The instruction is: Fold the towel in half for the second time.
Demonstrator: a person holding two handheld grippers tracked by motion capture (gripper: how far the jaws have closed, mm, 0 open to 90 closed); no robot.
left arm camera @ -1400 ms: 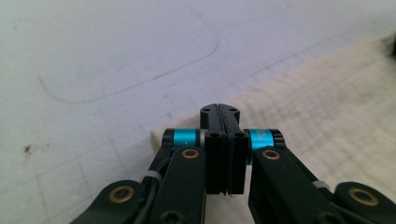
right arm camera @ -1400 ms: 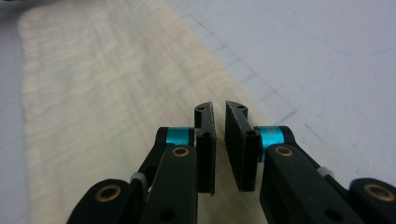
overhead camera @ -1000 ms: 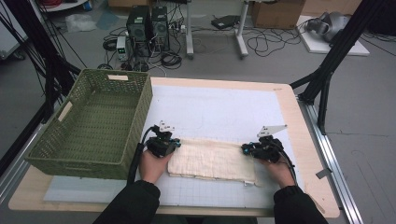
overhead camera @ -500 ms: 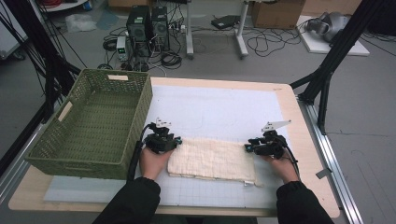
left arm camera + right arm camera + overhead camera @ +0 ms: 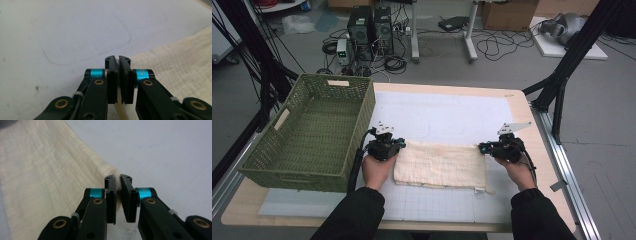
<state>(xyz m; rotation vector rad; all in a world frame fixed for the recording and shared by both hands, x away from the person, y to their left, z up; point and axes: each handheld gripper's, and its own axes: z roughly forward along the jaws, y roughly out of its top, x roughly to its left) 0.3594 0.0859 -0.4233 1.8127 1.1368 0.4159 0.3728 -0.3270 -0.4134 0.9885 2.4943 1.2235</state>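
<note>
At three and nine o'clock, the right claw [image 5: 484, 148] and left claw [image 5: 400, 144], just closed, pinch only the towel [image 5: 442, 164] corners, which may slip free.

The cloth [image 5: 441, 165] between my hands is a pale cream, woven with a faint grid of raised squares. My left tongs [image 5: 118, 62] and right tongs [image 5: 118, 181] are black, each with bright turquoise rings and small brass-coloured rivets on the arms. The mat [image 5: 447, 112] under the cloth is white with fine grey grid lines, on a light wood bench [image 5: 542, 150]. The woven basket [image 5: 312, 132] is olive green. My sleeves [image 5: 352, 217] are black.
</note>
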